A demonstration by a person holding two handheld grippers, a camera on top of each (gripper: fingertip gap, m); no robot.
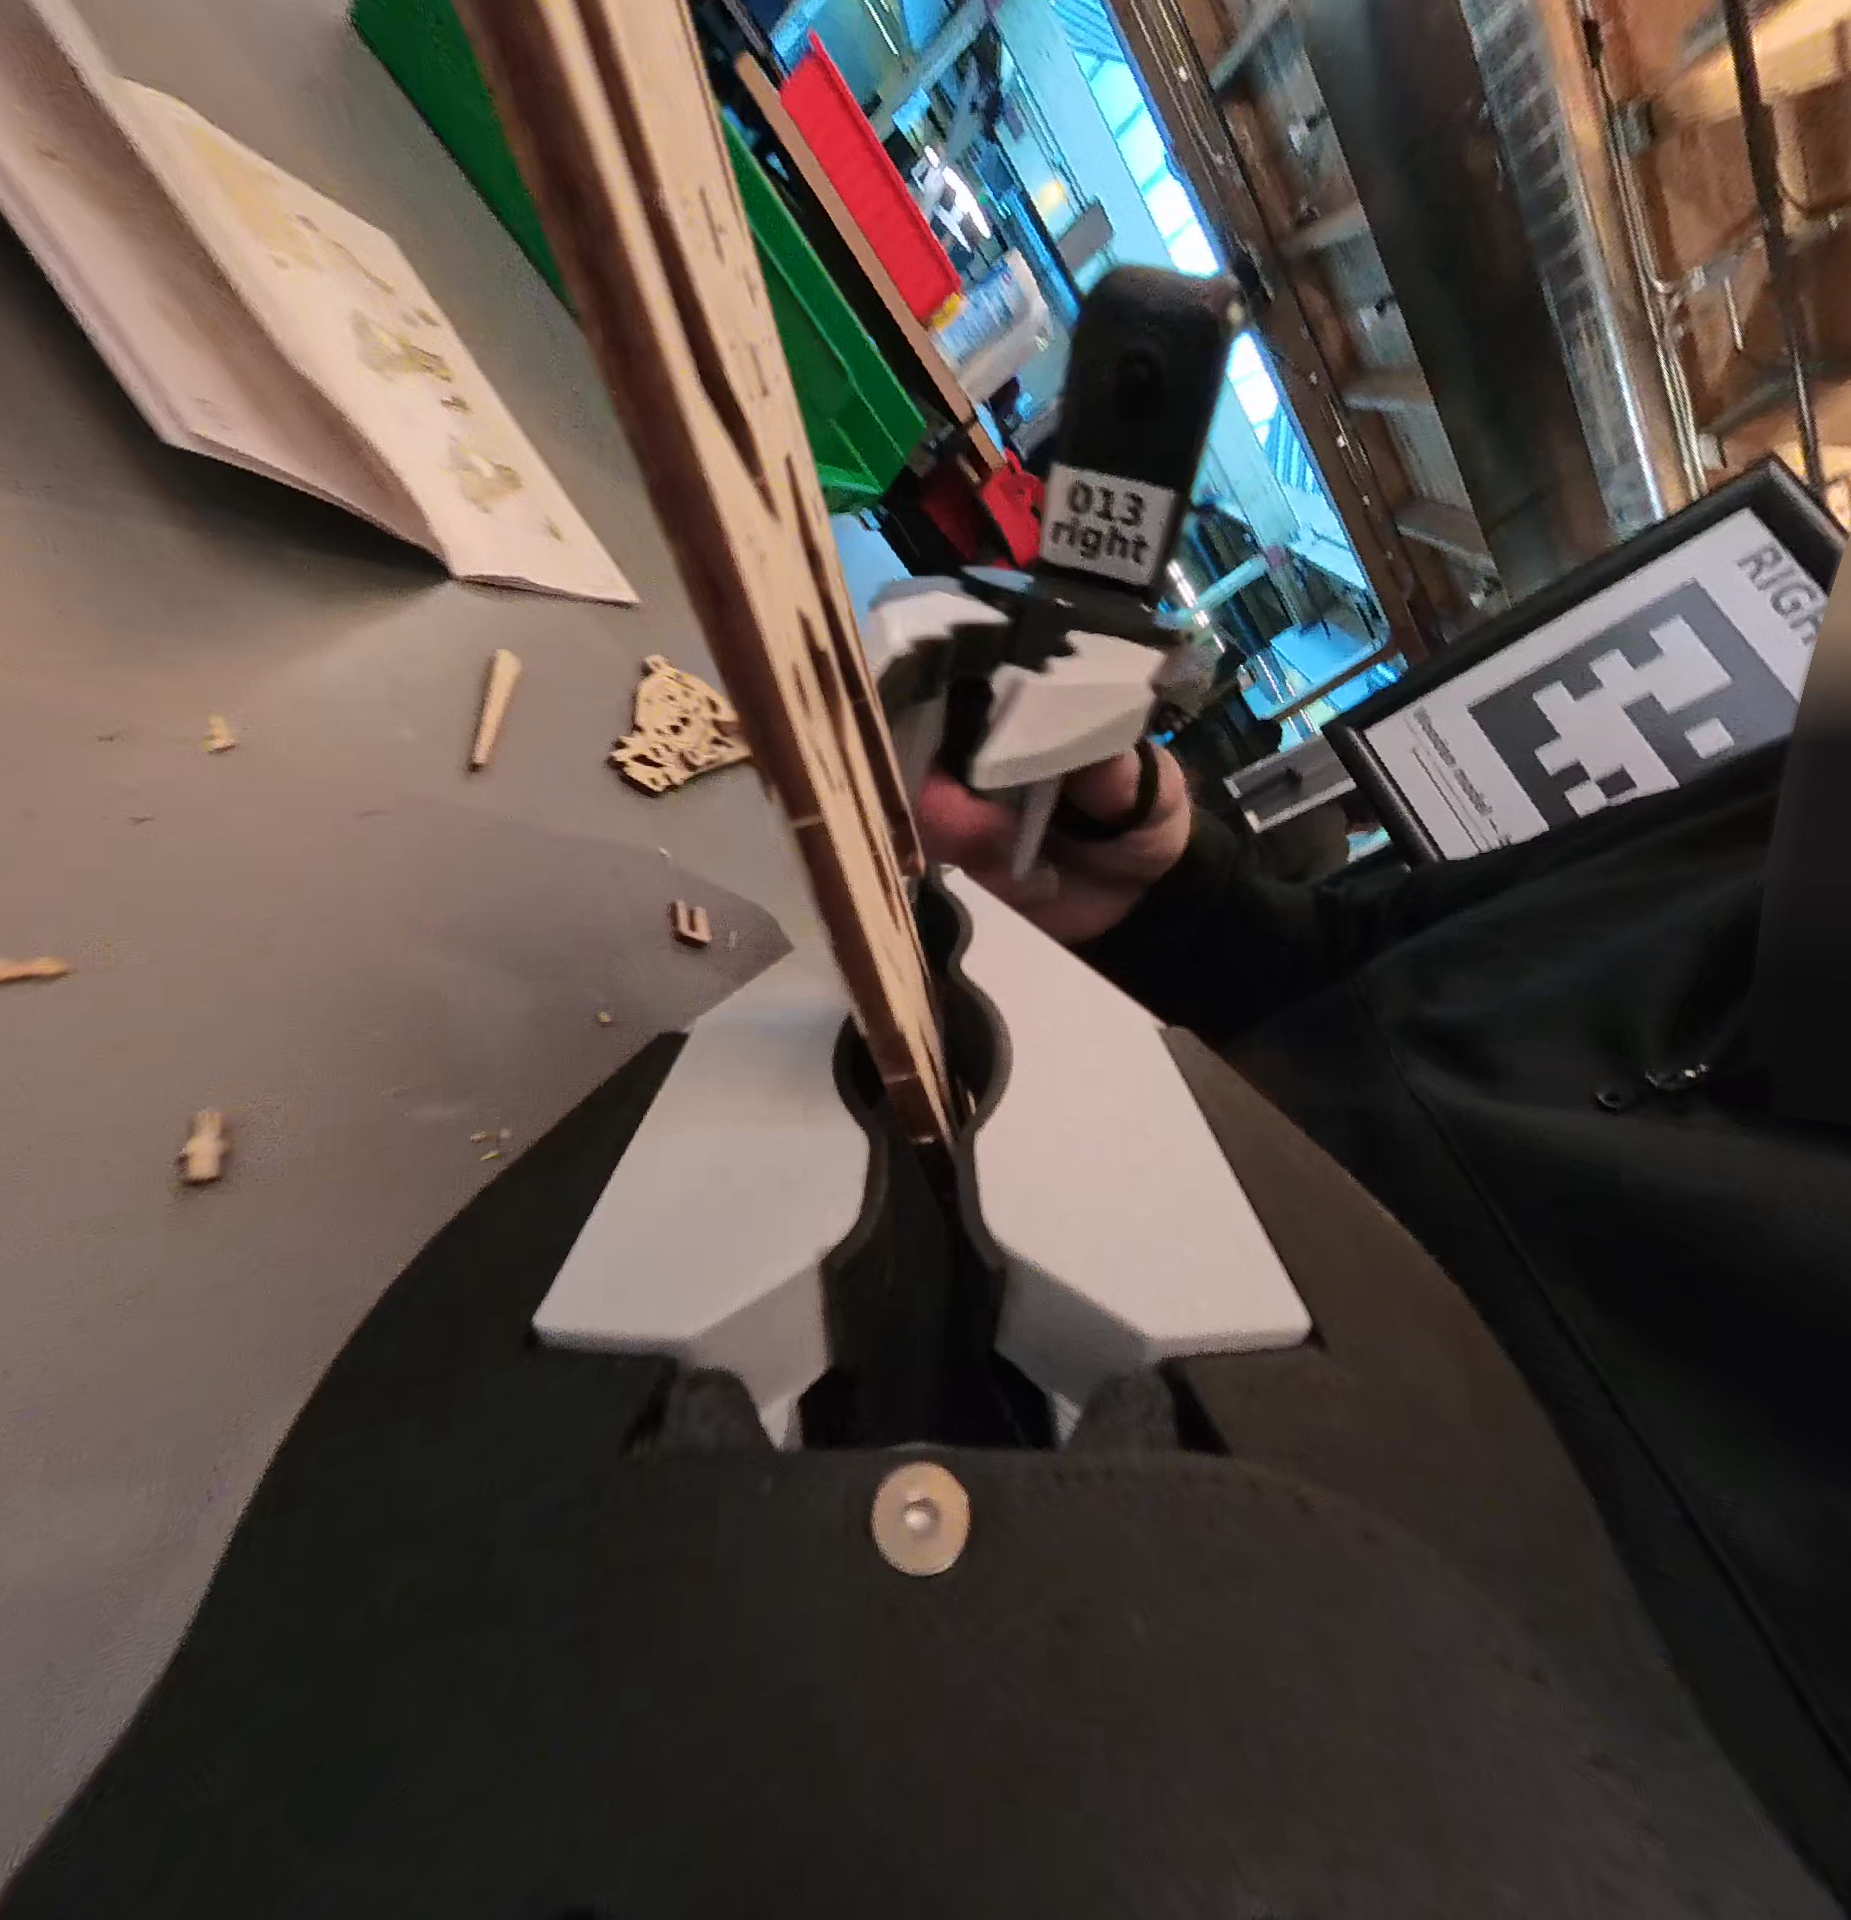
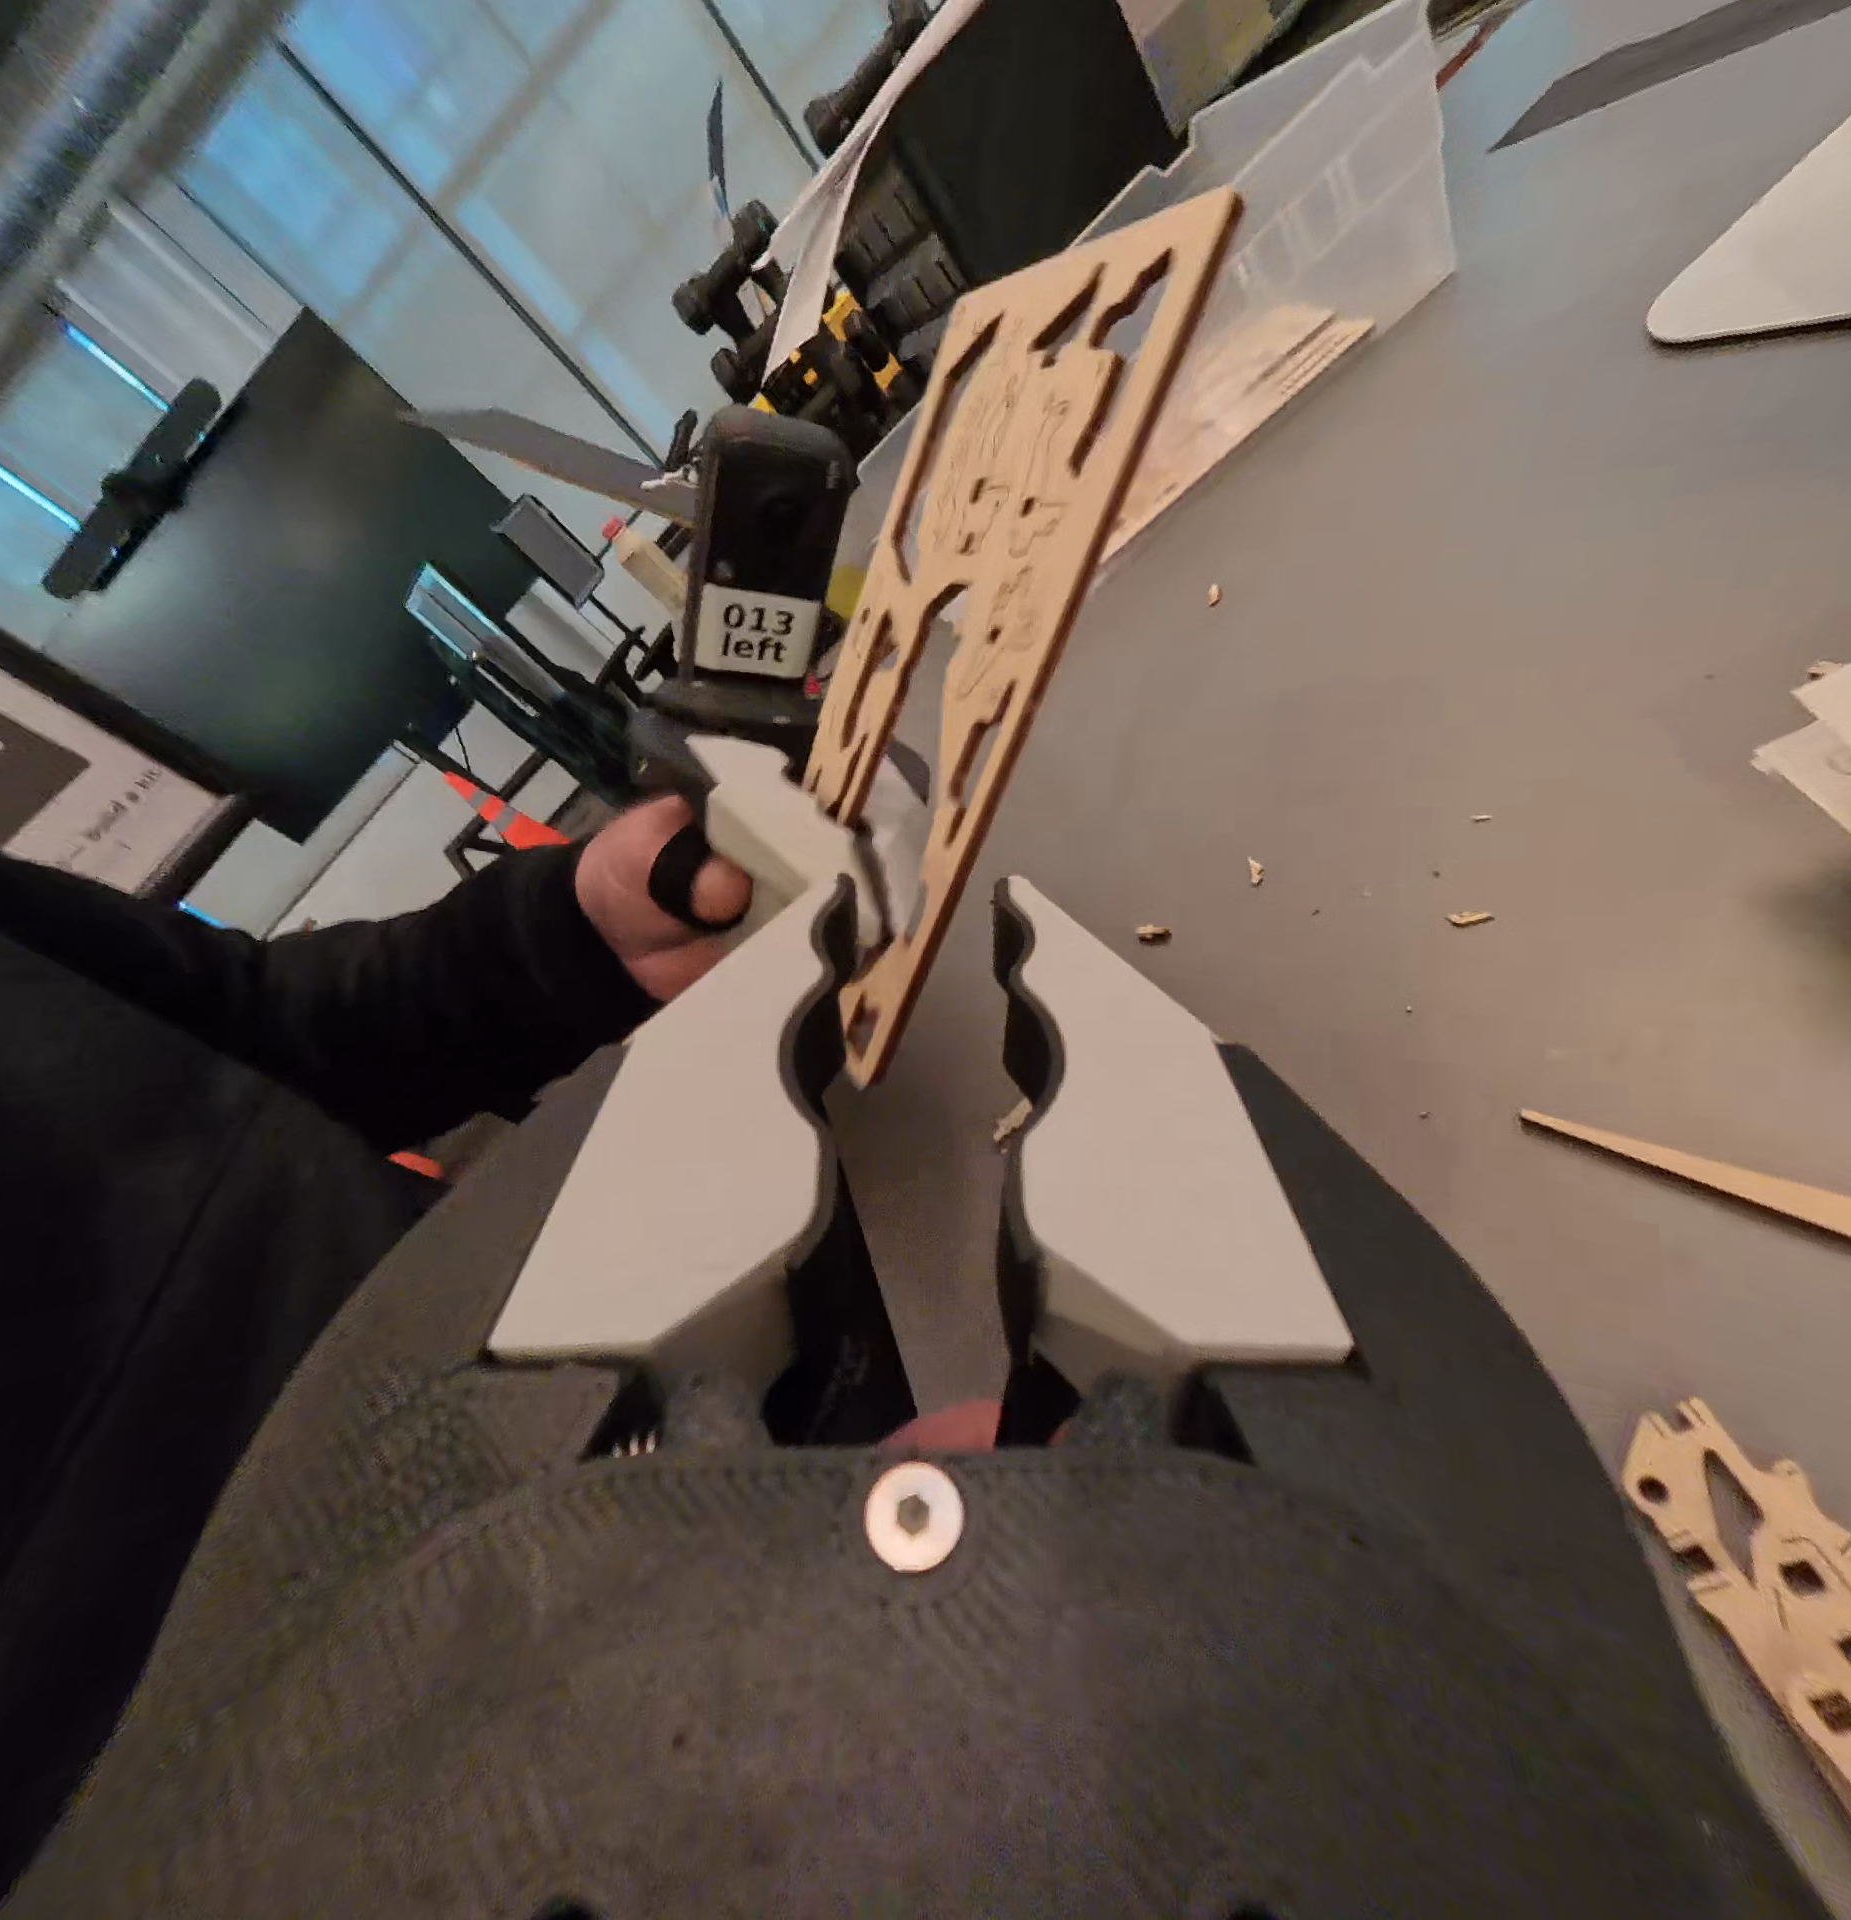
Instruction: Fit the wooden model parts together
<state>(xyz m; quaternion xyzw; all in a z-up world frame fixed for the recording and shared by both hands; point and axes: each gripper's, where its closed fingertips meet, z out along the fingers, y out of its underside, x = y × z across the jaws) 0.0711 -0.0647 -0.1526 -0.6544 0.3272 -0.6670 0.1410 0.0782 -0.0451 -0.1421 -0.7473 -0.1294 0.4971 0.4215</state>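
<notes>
My left gripper (image 1: 900, 987) is shut on the lower edge of a thin laser-cut wooden sheet (image 1: 734, 416), which I see edge-on as it rises up and to the left. In the right wrist view the same sheet (image 2: 1014, 540) stands tilted above the grey table (image 2: 1420, 727), with the left gripper (image 2: 838, 842) clamped on its lower left side. My right gripper (image 2: 923, 904) is open. The sheet's bottom corner hangs between its fingers, close to the left finger (image 2: 755, 1039) and well clear of the right pad. The right gripper (image 1: 1046, 707) also shows beyond the sheet in the left wrist view.
An open booklet (image 1: 277, 312), an ornate cut-out piece (image 1: 677, 727), a small stick (image 1: 493, 707) and chips lie on the table. Green bins (image 1: 827, 343) stand behind. A long wooden strip (image 2: 1710, 1184), a perforated wooden part (image 2: 1773, 1590) and a clear plastic box (image 2: 1316, 208) sit to the right. Left and right tips are no more than a few centimetres apart.
</notes>
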